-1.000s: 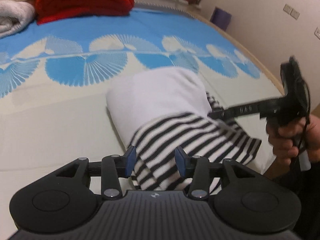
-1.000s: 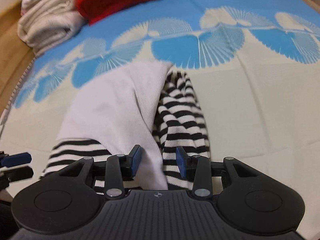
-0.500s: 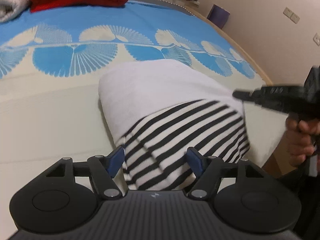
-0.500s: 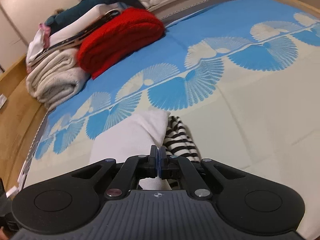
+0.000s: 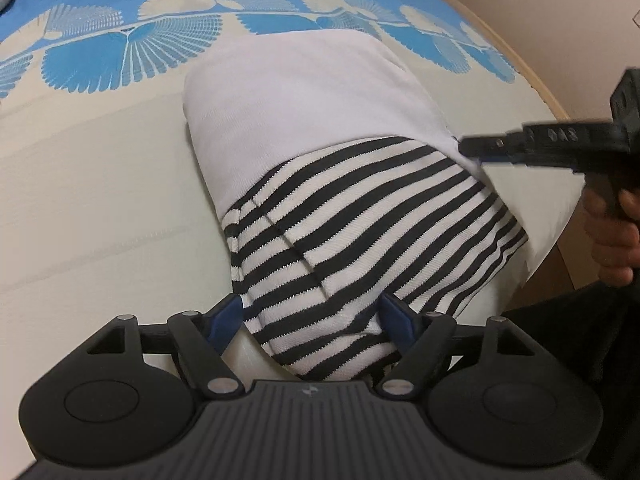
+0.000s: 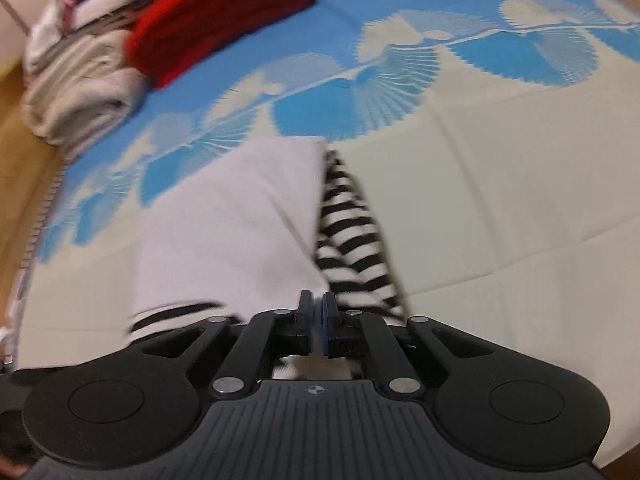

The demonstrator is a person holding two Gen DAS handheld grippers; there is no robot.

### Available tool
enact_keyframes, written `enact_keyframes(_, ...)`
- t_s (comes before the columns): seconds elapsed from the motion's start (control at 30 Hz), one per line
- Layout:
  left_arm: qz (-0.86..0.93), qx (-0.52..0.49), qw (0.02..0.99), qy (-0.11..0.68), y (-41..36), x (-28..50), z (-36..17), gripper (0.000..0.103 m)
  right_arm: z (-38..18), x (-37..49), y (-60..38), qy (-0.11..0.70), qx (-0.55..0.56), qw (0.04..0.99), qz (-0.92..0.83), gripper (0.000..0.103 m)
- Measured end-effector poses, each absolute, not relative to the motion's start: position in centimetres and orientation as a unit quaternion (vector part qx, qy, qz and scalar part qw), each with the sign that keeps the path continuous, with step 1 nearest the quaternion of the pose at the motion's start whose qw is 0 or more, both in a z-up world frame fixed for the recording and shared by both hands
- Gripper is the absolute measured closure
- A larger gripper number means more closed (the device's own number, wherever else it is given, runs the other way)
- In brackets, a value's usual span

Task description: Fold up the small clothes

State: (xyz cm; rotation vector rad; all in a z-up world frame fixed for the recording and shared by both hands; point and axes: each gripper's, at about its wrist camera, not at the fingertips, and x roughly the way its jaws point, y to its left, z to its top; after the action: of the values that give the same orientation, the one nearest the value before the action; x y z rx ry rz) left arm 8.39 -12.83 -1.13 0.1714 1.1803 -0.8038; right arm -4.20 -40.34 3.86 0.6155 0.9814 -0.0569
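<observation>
Mid-fold: left gripper [image 5: 312,316] is opening wide around the striped shirt [image 5: 360,232], not pinching. Right gripper [image 6: 316,320] is parting slightly, empty. Next likely: regrasp an edge.

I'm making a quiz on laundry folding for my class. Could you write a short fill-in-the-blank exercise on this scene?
1. The folded garment is plain white with sleeves striped black and ____.
2. It lies on a bedspread patterned in cream and ____.
3. The knitted item stacked beside the towels is ____.

Missing words: white; blue; red
</observation>
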Motion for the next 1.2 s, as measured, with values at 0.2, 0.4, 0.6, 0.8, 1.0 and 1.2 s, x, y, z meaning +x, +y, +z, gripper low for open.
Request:
enact_keyframes(0.2, -0.361, 0.082, 0.758, 0.537, -13.0, 8.1, -0.8, 0.019, 2.7, -6.2, -40.2, 0.526, 0.250, 0.813, -0.005, 0.052)
enact_keyframes(0.4, -0.360, 0.073, 0.761, 0.535, -13.5, 7.9, -0.2, 0.019, 2.9, -8.7, -38.1, 0.536, 0.180, 0.823, 0.058, 0.100)
enact_keyframes(0.6, -0.393, 0.035, 0.751, 0.530, -13.1, 7.6, 1.0, 0.019, 6.3, -11.5, -42.8, 0.457, 0.269, 0.847, 0.029, 0.102)
enact_keyframes(0.8, -0.375, 0.105, 0.722, 0.571, -14.3, 7.3, -1.7, 0.010, 2.8, -11.9, -42.0, 0.557, 0.217, 0.801, 0.016, 0.103)
enact_keyframes(1.0, -0.372, 0.105, 0.727, 0.568, -14.2, 7.2, -1.4, 0.010, 1.8, -10.0, -39.6, 0.582, 0.160, 0.797, 0.017, 0.101)
enact_keyframes(1.2, -0.374, 0.102, 0.723, 0.571, -14.3, 7.3, -1.5, 0.010, 4.9, -9.1, -43.9, 0.463, 0.275, 0.835, -0.108, 0.046)
